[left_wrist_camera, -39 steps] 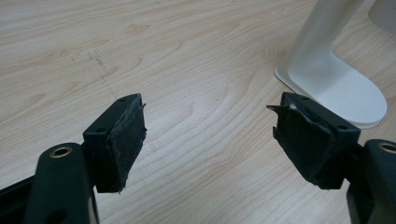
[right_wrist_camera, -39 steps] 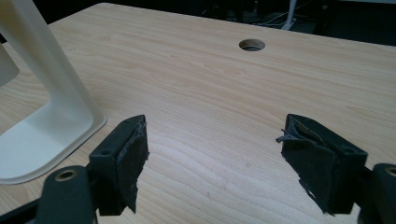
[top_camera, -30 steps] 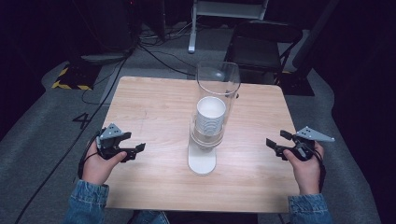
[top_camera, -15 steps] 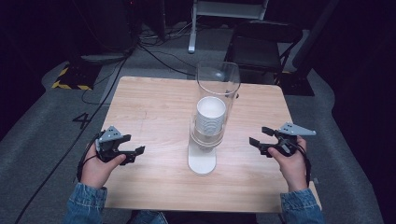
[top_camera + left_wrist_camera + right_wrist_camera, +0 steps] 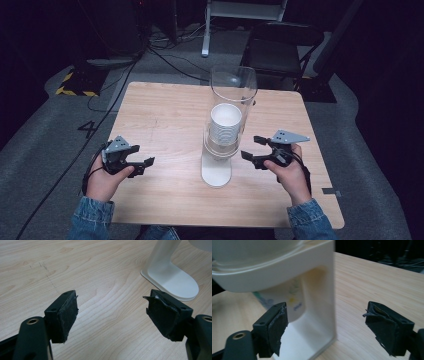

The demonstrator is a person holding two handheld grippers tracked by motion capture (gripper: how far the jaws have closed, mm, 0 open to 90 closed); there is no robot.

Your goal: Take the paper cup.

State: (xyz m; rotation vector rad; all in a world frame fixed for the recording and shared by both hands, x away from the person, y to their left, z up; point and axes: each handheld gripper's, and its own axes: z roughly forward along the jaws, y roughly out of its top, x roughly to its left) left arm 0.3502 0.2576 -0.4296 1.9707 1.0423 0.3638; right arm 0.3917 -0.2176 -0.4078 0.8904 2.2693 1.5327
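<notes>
- The cup dispenser (image 5: 220,145) stands mid-counter (image 5: 165,115): a white stand with a flat foot, a clear tube on top and a stack of cups (image 5: 225,125) sitting inside it.
- The right gripper (image 5: 256,148) sits just beside the dispenser's right side, jaws pointing at it. They've just been opening and stand wide, nothing between the pads; in the right gripper view the stand's upright (image 5: 322,295) is close ahead and a printed cup shows under the holder.
- The left gripper (image 5: 145,162) hangs low over the counter near its left edge, well apart from the dispenser, jaws wide and empty.
- In the left gripper view the white foot (image 5: 172,280) lies ahead to the right.
</notes>
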